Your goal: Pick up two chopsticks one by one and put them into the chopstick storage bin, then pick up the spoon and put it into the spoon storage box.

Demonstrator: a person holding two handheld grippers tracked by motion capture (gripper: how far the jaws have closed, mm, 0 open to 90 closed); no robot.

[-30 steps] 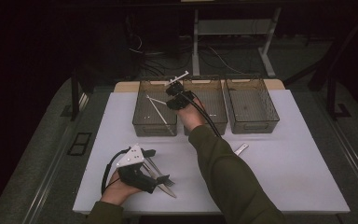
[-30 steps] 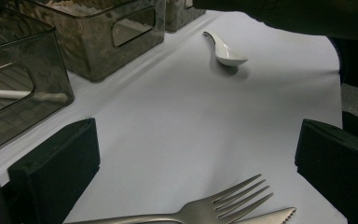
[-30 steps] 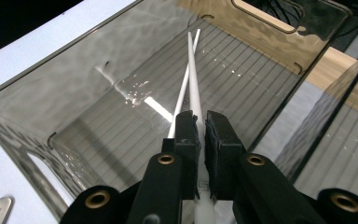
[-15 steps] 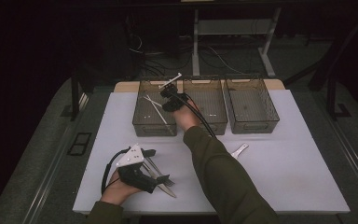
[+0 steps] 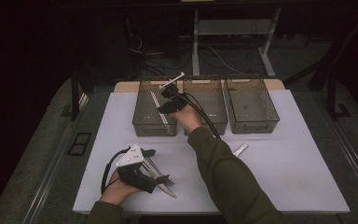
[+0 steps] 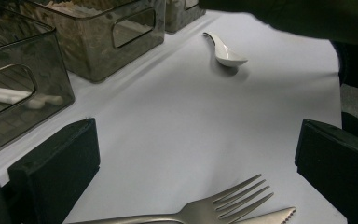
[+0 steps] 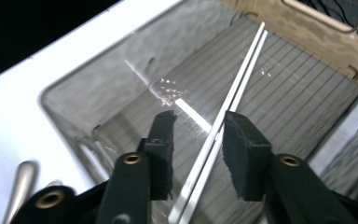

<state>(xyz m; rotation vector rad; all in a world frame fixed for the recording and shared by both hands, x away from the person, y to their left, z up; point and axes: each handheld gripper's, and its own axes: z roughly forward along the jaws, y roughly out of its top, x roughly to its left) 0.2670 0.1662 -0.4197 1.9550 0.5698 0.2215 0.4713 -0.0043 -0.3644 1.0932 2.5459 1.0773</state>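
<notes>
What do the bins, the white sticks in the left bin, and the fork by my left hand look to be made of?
Bins: smoky, see-through plastic by the look; the ribbed floor shows through the walls. White sticks: probably plastic chopsticks, matte and slim; I can't rule out coated wood. Fork: metal, likely stainless steel, with a brushed grey sheen and thin tines.

High view: room dark, black past the table edges; white mat (image 5: 303, 154) is the only bright area, lit from above, soft shadows under the arm. Pic grainy, low contrast, bins (image 5: 156, 109) murky. Left gripper view: brighter, even light, spoon (image 6: 226, 51) casts a soft shadow; fork (image 6: 214, 207) sharp, near jaws slightly soft, top corner dark. Right gripper view: glare specks and a bright streak on the bin floor (image 7: 177, 93), chopsticks (image 7: 233, 93) blown white, jaws blurred, black corner top left.
</notes>
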